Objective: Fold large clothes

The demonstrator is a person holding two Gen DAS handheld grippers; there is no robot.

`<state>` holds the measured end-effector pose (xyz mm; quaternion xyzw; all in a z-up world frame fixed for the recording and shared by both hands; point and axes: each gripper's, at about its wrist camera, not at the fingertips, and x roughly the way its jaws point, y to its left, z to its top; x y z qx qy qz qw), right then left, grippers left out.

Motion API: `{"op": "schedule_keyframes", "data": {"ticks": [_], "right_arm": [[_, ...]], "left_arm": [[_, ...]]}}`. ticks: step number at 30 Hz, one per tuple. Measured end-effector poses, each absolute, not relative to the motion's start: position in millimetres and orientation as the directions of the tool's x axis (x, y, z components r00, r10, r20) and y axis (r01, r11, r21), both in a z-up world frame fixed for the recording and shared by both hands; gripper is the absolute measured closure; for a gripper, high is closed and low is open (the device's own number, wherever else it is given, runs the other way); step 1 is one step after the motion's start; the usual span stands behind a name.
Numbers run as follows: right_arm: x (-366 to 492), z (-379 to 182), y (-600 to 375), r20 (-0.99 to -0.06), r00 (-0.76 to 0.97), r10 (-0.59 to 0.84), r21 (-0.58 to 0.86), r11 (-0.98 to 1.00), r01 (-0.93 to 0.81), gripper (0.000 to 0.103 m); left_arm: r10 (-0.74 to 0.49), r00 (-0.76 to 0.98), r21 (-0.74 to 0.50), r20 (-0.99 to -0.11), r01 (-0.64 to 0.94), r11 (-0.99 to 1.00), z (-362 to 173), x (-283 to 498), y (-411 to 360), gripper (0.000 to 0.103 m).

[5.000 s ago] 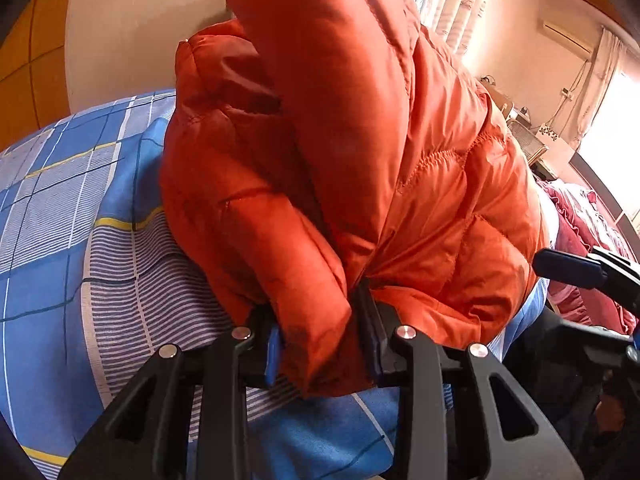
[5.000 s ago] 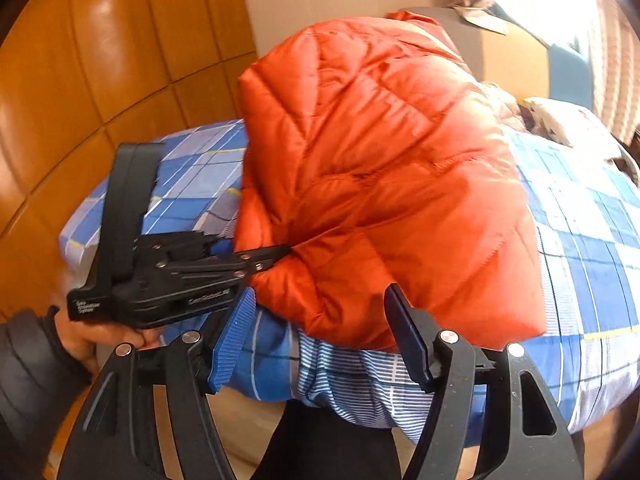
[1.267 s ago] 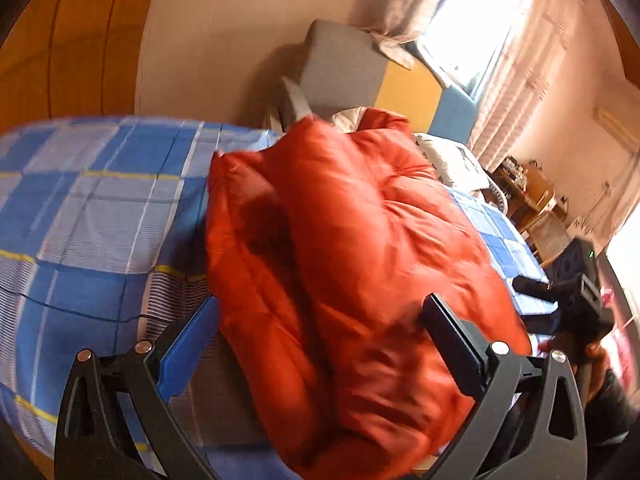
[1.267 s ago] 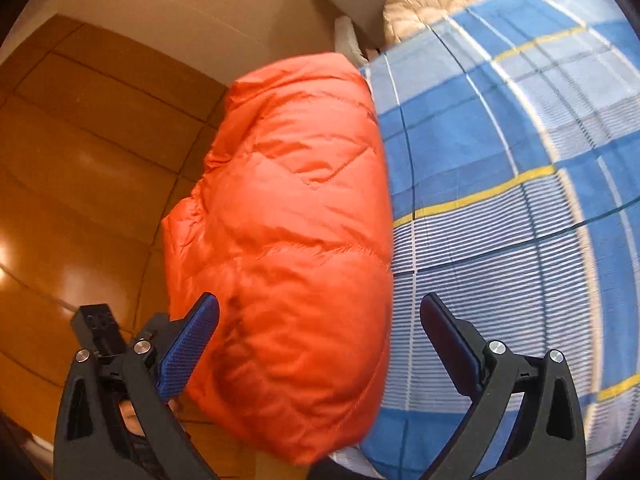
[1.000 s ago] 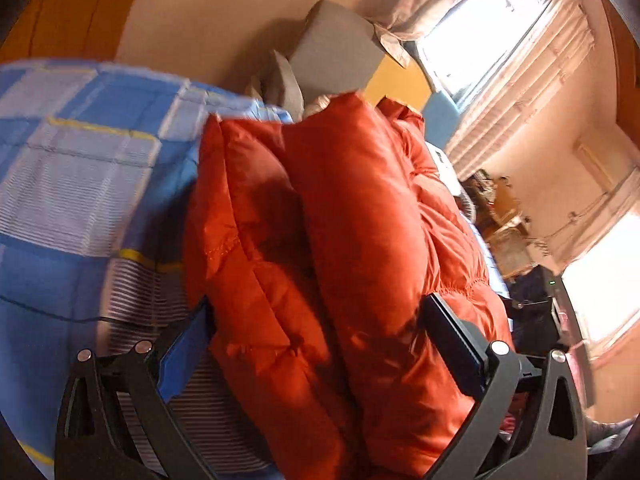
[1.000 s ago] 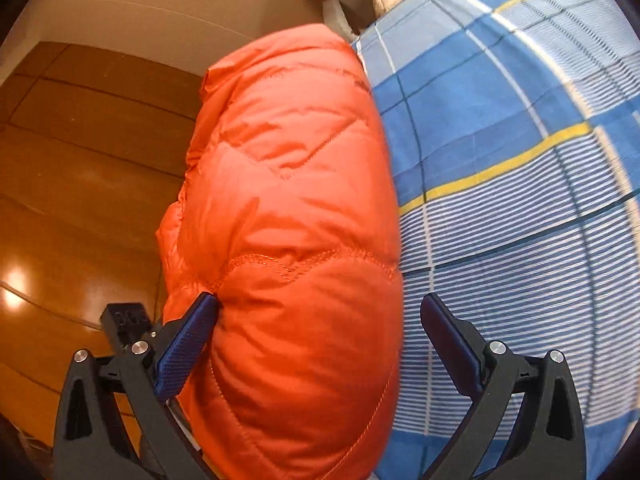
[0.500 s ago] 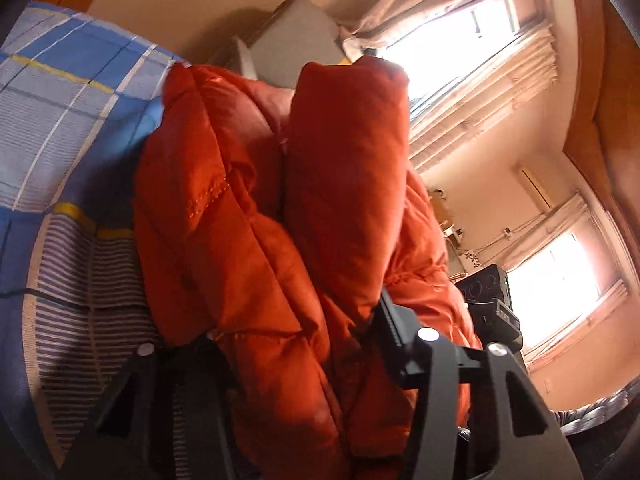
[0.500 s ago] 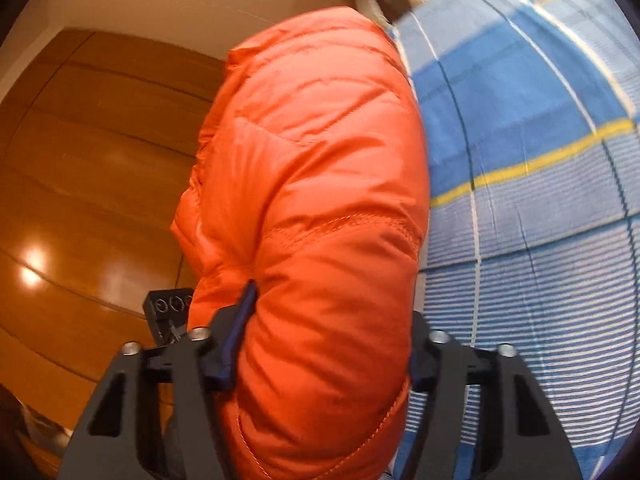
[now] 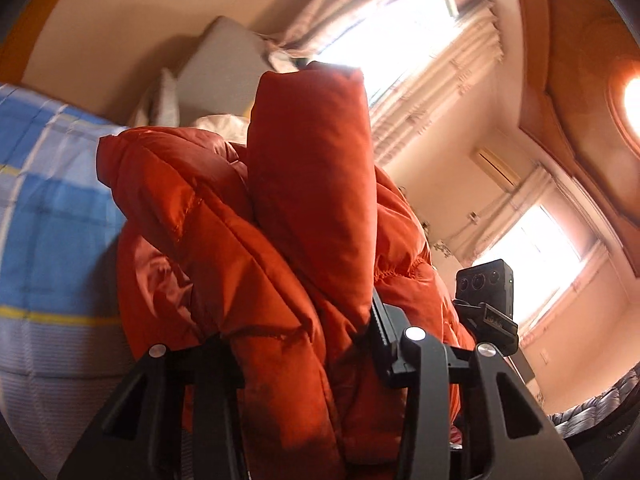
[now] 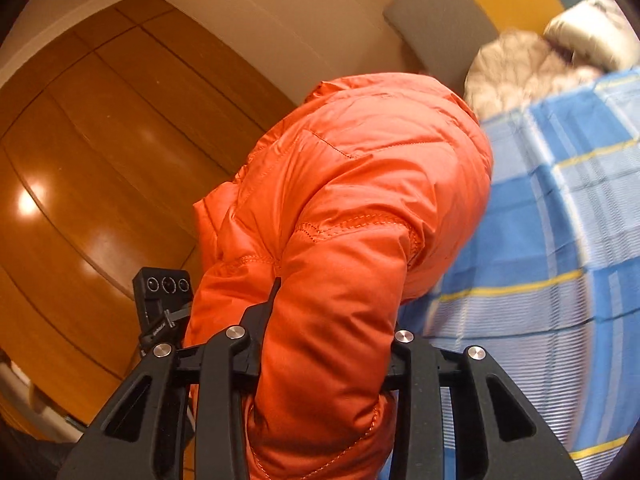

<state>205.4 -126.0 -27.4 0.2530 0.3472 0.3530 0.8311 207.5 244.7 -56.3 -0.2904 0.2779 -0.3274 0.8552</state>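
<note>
A puffy orange down jacket (image 9: 280, 220) is bunched and lifted off the blue checked bed cover (image 9: 52, 220). My left gripper (image 9: 298, 332) is still closing, with a thick fold of the jacket squeezed between its pads. In the right wrist view the same jacket (image 10: 360, 184) bulges up over the bed cover (image 10: 560, 240). My right gripper (image 10: 332, 320) is closing too, its pads pressed into another fold. The fabric hides most of both sets of pads. Each view shows the other gripper's black camera block beside the jacket: the right one (image 9: 486, 296) and the left one (image 10: 162, 292).
A grey cushion (image 9: 224, 68) leans on the wall behind the bed, under a bright curtained window (image 9: 400, 28). Wooden wall panels (image 10: 80, 140) rise to the left of the bed. A pale quilt (image 10: 520, 64) lies at the bed's far end.
Both grippers went from wide open around the jacket to clamped on its folds. Both then rose, lifting the jacket off the bed cover.
</note>
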Motion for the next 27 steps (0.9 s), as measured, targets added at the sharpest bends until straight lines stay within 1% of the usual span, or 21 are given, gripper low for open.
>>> {"op": "schedule_keyframes", "data": {"ticks": [3, 7, 13, 18, 20, 21, 22, 23, 24, 26, 27], "right_arm": [[199.4, -17.8, -159.6, -0.392, 0.554, 0.734, 0.649, 0.648, -0.4, 0.07], [194.9, -19.7, -206.2, -0.405, 0.612, 0.679, 0.629, 0.693, -0.352, 0.07], [193.5, -48.7, -262.8, -0.465, 0.649, 0.602, 0.632, 0.739, -0.232, 0.07], [189.1, -81.4, -277.0, -0.529, 0.642, 0.555, 0.609, 0.775, -0.169, 0.068], [188.1, -89.8, -279.7, -0.547, 0.638, 0.542, 0.602, 0.784, -0.151, 0.062], [187.8, -93.5, -281.5, -0.555, 0.638, 0.534, 0.595, 0.791, -0.145, 0.06], [185.4, -96.1, -283.3, -0.563, 0.638, 0.525, 0.587, 0.798, -0.138, 0.052], [186.3, -98.5, -284.8, -0.577, 0.642, 0.504, 0.576, 0.809, -0.118, 0.041], [188.3, -99.3, -284.9, -0.589, 0.644, 0.487, 0.567, 0.818, -0.099, 0.038], [183.5, -97.1, -286.7, -0.608, 0.655, 0.448, 0.542, 0.837, -0.069, 0.026], [184.0, -96.2, -286.3, -0.616, 0.659, 0.43, 0.529, 0.846, -0.058, 0.025]], "left_arm": [[-0.743, 0.604, -0.661, -0.288, 0.436, 0.61, -46.6, 227.1, 215.2, 0.064], [-0.774, 0.543, -0.643, -0.325, 0.474, 0.602, -46.9, 258.7, 161.7, 0.064], [-0.785, 0.465, -0.638, -0.41, 0.468, 0.611, -72.1, 285.3, 104.5, 0.064], [-0.745, 0.445, -0.618, -0.497, 0.421, 0.664, -96.3, 290.6, 82.2, 0.063], [-0.732, 0.446, -0.618, -0.515, 0.398, 0.678, -105.0, 291.3, 76.5, 0.059], [-0.707, 0.457, -0.6, -0.539, 0.381, 0.703, -110.5, 288.3, 72.7, 0.054], [-0.693, 0.458, -0.59, -0.556, 0.37, 0.718, -115.0, 288.3, 69.9, 0.052], [-0.683, 0.464, -0.587, -0.564, 0.358, 0.727, -115.7, 287.4, 66.3, 0.049], [-0.671, 0.473, -0.581, -0.571, 0.345, 0.738, -115.2, 287.2, 66.1, 0.044], [-0.642, 0.496, -0.552, -0.585, 0.336, 0.763, -111.1, 282.9, 59.6, 0.042], [-0.63, 0.504, -0.538, -0.591, 0.335, 0.773, -108.6, 280.4, 56.0, 0.042]]}}
